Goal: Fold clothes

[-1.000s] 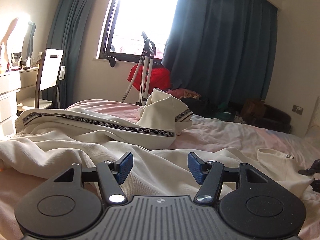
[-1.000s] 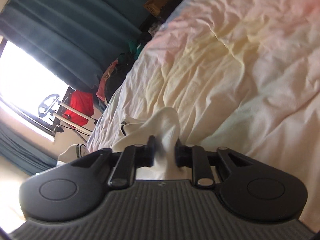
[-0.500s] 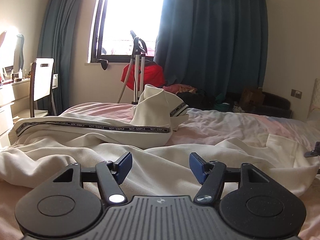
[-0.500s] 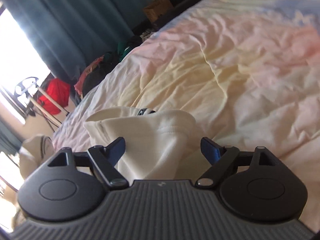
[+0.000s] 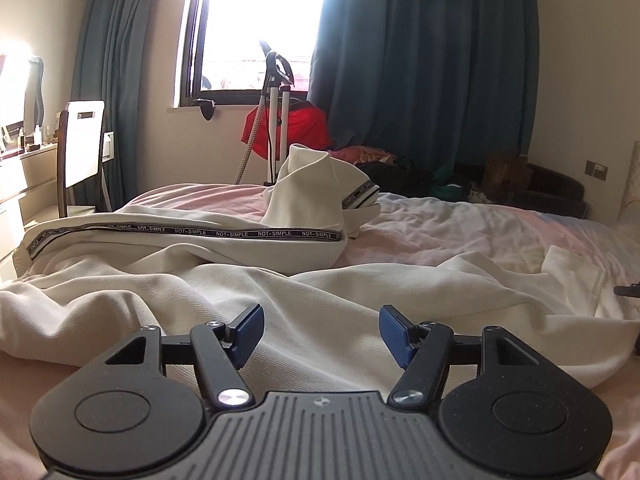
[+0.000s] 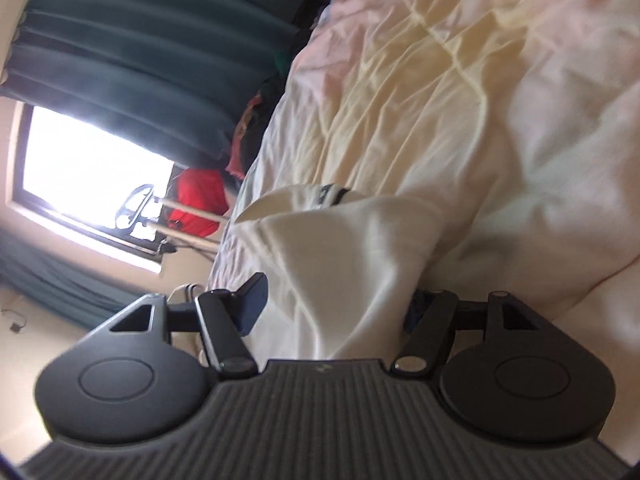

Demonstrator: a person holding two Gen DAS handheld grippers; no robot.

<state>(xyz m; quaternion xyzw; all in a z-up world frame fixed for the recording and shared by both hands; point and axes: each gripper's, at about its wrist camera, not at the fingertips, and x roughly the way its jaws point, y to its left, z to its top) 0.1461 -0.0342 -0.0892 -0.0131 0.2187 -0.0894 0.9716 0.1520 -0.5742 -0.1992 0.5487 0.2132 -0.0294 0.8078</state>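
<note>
A cream-white ribbed cotton garment with a black "NOT-SIMPLE" printed trim band (image 5: 192,256) lies crumpled across the near and left part of the pale pink, wrinkled bedsheet (image 5: 480,236). One part of it stands up in a peak toward the far side of the bed, and a loose flap reaches out to the right.

The left gripper (image 5: 320,334) hovers low over the near folds with its blue-padded fingers (image 5: 248,334) spread wide and nothing between them. The right gripper (image 6: 334,308), tilted hard onto its side, is also spread; a bunched end of the same cream cloth (image 6: 348,264) sits in the gap, covering the right-hand pad, but neither finger presses it. The view is blurred, so I cannot tell whether cloth touches the left pad.

The garment is far from flat, so folding has scarcely started, as I judge it. The risks from here:

- Closing the right jaws on this thick bunch could catch several layers, and lifting would drag the whole heap instead of one edge.
- The loose sheet lies just beside the cloth; a low pinch could take sheet with it.
- If the left gripper bites mid-panel and not at a hem, the fold will come out skewed.
- Strong window glare (image 5: 256,20) may hide cream edges against the sheet.
</note>
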